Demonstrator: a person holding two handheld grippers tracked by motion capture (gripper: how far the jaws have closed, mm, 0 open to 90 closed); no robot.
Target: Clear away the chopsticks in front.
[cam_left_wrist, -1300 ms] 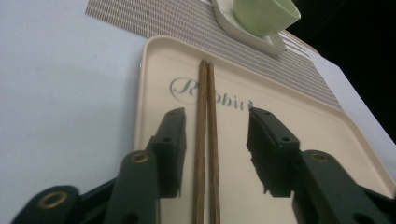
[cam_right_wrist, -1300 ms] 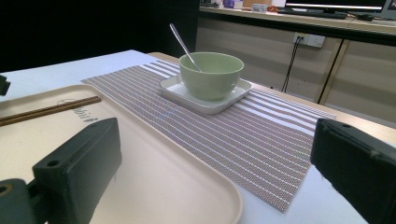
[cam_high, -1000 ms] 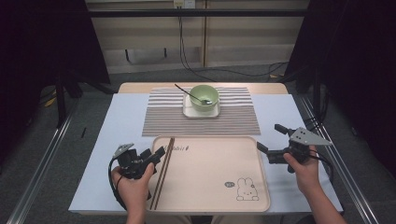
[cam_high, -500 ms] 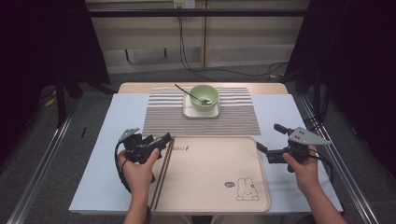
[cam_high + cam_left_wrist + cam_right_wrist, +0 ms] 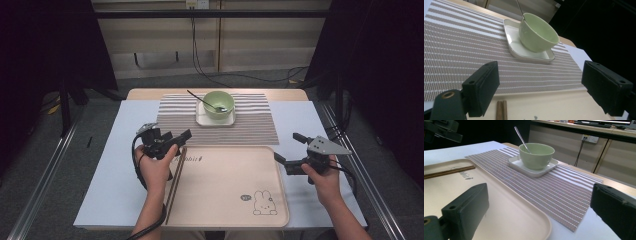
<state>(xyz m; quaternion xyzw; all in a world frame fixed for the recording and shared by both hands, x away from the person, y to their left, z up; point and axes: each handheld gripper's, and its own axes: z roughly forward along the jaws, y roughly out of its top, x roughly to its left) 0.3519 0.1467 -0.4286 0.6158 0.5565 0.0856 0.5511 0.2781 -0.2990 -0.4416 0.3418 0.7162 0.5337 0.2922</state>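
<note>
Left claw (image 5: pixel 179 140) is released, nothing between its jaws; they have just been opening wider. It hovers over the far left corner of the beige tray (image 5: pixel 225 200), tips pointing toward the striped placemat (image 5: pixel 250 131). In the left gripper view its two black jaws stand wide apart, and the near end of the chopsticks (image 5: pixel 501 110) shows low between them, not touched.

The brown chopsticks (image 5: pixel 174 184) lie flat on the tray, as a pair, side by side along its left rim, running from near the left claw back toward the person's edge of the tabletop (image 5: pixel 115 170). From the right gripper view the chopsticks (image 5: pixel 447 172) sit at the tray's far left, beside the small print on the tray.

Right claw (image 5: pixel 289 150) is released too, jaws wide, empty, held just off the tray's right rim over the white tabletop, well apart from the chopsticks.

Beyond the tray: the placemat touches or slightly underlaps the tray's far edge. On it sits a white square plate (image 5: pixel 202 120) with a light green bowl (image 5: pixel 218 103) on top, and a metal spoon (image 5: pixel 202 100) leans in the bowl, handle up to the left. A rabbit drawing (image 5: pixel 264 202) marks the tray's near right corner.
</note>
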